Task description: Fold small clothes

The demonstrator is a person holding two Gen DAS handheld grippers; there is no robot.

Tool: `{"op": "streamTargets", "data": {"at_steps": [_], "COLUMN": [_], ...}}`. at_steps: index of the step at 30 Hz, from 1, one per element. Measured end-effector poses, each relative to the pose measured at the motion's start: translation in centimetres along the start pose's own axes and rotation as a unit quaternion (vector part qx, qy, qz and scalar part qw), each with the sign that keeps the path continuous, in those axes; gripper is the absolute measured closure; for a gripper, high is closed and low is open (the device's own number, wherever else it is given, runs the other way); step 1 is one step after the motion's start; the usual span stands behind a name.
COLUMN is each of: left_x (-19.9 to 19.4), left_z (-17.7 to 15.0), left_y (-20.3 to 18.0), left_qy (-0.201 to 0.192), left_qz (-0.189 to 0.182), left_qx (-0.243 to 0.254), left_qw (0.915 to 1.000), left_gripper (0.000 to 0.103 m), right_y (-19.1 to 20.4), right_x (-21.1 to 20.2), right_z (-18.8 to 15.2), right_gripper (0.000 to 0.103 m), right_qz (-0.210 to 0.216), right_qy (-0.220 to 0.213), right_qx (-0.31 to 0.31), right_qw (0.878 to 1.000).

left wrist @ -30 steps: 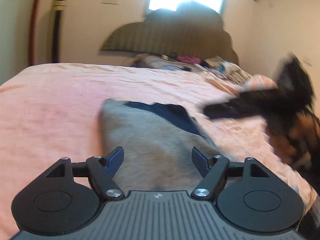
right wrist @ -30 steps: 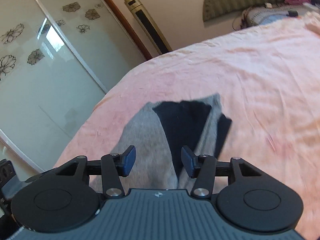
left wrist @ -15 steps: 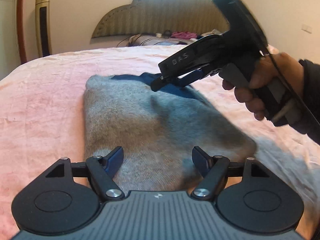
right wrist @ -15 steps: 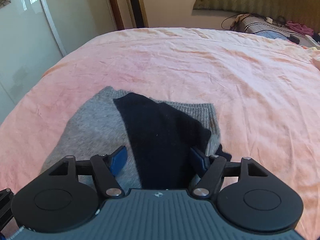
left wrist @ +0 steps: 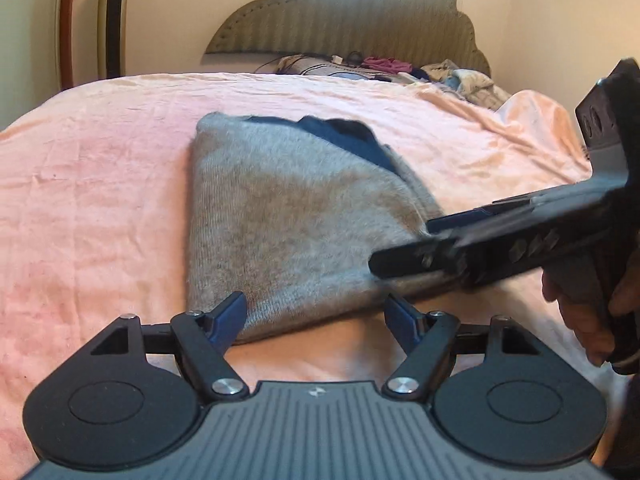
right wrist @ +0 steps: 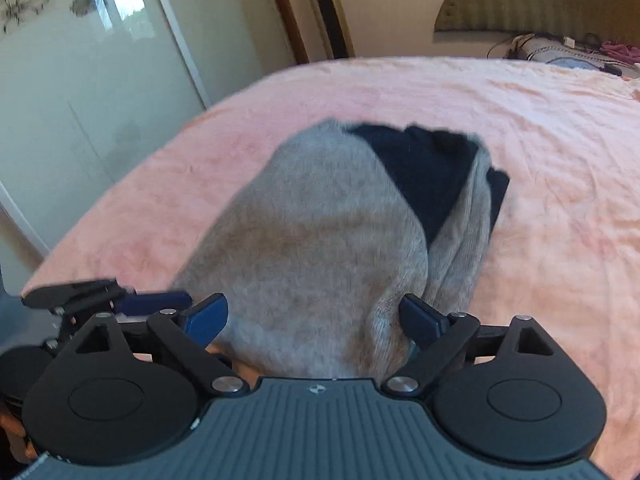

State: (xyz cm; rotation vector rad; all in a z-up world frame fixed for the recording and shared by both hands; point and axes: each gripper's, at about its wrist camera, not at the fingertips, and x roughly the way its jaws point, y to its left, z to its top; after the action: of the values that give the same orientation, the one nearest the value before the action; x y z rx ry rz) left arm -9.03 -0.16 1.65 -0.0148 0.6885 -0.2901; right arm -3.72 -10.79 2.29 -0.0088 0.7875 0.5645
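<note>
The grey knit garment (left wrist: 288, 216), with a dark navy piece (right wrist: 424, 168) showing at its far end, lies folded on a pink bedspread (left wrist: 92, 200) covering the bed. An olive scalloped headboard (left wrist: 360, 12) stands against the cream wall, with loose clutter (left wrist: 384, 66) below it. Sliding glass doors with flower motifs (right wrist: 80, 60) line one side. The left gripper (left wrist: 314, 318) stands open at the garment's near edge. The right gripper (right wrist: 314, 322) is opening, with grey fabric between its jaws.
</note>
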Motion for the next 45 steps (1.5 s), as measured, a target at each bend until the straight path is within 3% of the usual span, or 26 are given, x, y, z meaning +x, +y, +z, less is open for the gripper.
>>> {"op": "streamTargets", "data": {"at_steps": [1, 4, 7, 9, 11, 13, 14, 17, 22, 45], "left_x": [-0.2, -1.9, -3.1, -2.7, -1.8, -1.8, -1.6, -1.2, -0.9, -1.0], "left_z": [-0.1, 0.0, -0.4, -1.0, -1.5, -1.9, -2.0, -2.2, -2.1, -1.9], "left_y": [-0.3, -0.2, 0.6, 1.1, 1.2, 0.7, 0.5, 0.6, 0.5, 0.5], "left_qy": [-0.002, -0.012, -0.022, -0.008, 0.011, -0.004, 0.001, 0.002, 0.007, 0.024], "left_qz": [0.009, 0.021, 0.038, 0.05, 0.071, 0.095, 0.104, 0.109, 0.118, 0.115], "left_qx": [0.009, 0.003, -0.033, -0.064, -0.08, -0.069, -0.066, -0.06, -0.057, -0.046], "left_qw": [0.9999, 0.9997, 0.9985, 0.9967, 0.9942, 0.993, 0.9924, 0.9922, 0.9913, 0.9921], "left_gripper": [0.027, 0.027, 0.02, 0.019, 0.019, 0.017, 0.015, 0.0, 0.0, 0.0], "right_y": [0.2, 0.6, 1.1, 1.3, 1.4, 1.8, 2.3, 3.2, 3.8, 4.1], "right_x": [-0.1, -2.4, -5.7, -6.5, -5.9, -4.5, -4.4, -3.5, -2.7, -2.6], "right_z": [-0.3, -0.3, -2.0, -3.4, -4.8, -5.9, -6.2, -6.2, -6.1, -6.6], "right_gripper": [0.012, 0.015, 0.002, 0.0, 0.0, 0.0, 0.0, 0.0, 0.0, 0.0], "right_qz": [-0.009, -0.037, -0.052, -0.067, -0.088, -0.123, -0.14, -0.171, -0.208, -0.22], "right_qy": [-0.006, -0.001, -0.051, -0.06, -0.04, -0.02, -0.032, -0.024, -0.028, -0.046], "right_qx": [-0.013, 0.028, 0.053, 0.068, 0.082, 0.086, 0.067, 0.062, 0.079, 0.078], "right_qw": [1.0, 0.999, 0.996, 0.994, 0.992, 0.988, 0.987, 0.983, 0.974, 0.971]}}
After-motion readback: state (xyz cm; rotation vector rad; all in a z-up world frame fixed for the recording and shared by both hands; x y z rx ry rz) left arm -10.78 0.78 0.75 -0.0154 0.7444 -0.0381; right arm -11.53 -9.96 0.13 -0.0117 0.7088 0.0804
